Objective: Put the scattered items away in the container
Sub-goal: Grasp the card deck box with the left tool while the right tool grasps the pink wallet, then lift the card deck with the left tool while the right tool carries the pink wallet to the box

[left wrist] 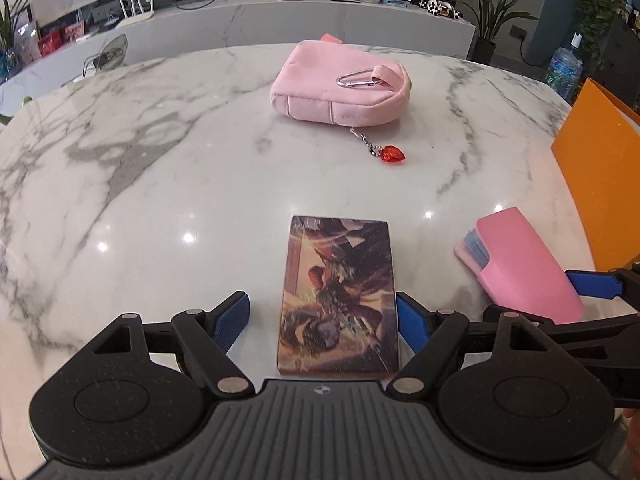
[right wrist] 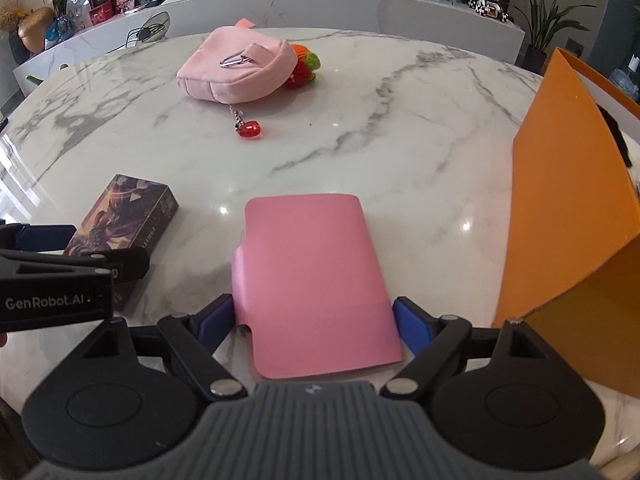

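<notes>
Both grippers, left [left wrist: 322,318] and right [right wrist: 312,320], are straddling box [left wrist: 338,300] and wallet [right wrist: 312,280] near the tabletop's near edge, jaws wide (nothing gripped); closing comes next, then the bin [right wrist: 568,208].

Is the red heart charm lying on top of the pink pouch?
No. In the left wrist view the red heart charm lies on the marble table, hanging off a short chain below the near edge of the pink pouch.
</notes>
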The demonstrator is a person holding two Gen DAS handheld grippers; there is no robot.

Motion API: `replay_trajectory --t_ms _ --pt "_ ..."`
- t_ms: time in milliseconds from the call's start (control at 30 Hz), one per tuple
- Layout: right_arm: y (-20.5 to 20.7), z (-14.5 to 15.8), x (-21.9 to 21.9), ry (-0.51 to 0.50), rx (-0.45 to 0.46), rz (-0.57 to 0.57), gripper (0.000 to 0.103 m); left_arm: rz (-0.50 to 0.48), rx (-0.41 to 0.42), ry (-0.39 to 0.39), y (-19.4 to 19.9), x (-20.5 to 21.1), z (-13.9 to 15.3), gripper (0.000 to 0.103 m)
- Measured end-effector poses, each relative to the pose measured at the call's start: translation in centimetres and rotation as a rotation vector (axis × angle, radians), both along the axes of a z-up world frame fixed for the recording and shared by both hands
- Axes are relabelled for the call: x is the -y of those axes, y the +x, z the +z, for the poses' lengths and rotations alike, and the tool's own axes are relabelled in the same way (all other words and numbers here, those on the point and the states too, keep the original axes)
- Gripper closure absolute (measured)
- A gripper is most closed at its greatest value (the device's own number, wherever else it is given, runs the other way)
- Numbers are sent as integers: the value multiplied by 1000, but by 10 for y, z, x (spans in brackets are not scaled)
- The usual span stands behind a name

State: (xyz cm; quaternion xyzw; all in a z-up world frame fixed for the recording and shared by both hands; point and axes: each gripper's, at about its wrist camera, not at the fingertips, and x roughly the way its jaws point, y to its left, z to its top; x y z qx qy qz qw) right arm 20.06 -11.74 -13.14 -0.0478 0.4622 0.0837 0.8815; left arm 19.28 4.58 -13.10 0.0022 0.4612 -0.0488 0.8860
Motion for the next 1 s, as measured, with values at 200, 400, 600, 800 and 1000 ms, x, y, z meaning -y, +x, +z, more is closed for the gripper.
replay_trajectory --t_ms 200,400,600,800,1000 --pt "5 -2 0 3 19 6 12 -38 44 35 -2 8 -1 28" --pt "4 -1 -4 -5 28 20 18 -44 52 17 -6 10 1 36" --pt "0 6 0 10 29 9 19 -44 63 20 -16 11 9 36" --pt "-11 26 5 31 75 -1 20 -49 121 23 -28 15 36 36" --pt "-28 51 11 50 130 -8 70 -69 182 22 -42 27 62 36"
